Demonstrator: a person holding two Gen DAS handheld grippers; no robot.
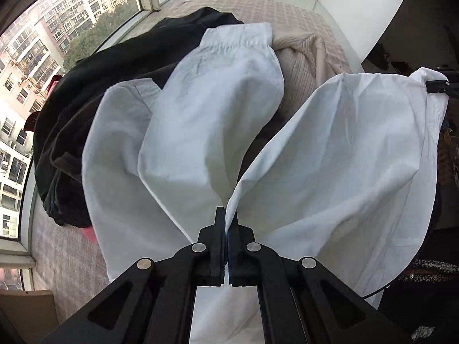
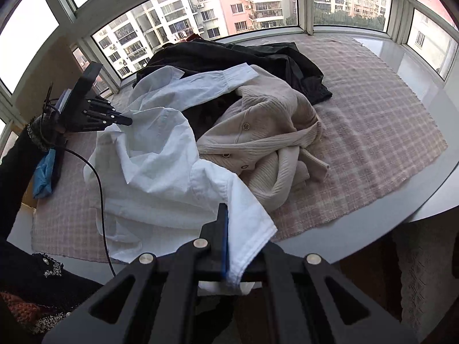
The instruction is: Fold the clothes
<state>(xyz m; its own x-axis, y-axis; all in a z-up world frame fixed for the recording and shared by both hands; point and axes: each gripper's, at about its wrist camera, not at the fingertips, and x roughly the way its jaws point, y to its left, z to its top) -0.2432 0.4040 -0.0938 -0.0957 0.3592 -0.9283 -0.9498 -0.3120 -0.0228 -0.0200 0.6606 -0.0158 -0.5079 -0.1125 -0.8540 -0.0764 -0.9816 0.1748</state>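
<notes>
My left gripper (image 1: 228,229) is nearest the lens, jaws pressed together on a fold of the white shirt (image 1: 206,120), cloth fanning out both sides. My right gripper (image 2: 229,246) pinches the shirt's hem at the near table edge. The shirt is lifted between both, partly draped over the beige cardigan (image 2: 272,149) and black garment (image 2: 229,57) on the checked cloth (image 2: 387,114).
</notes>
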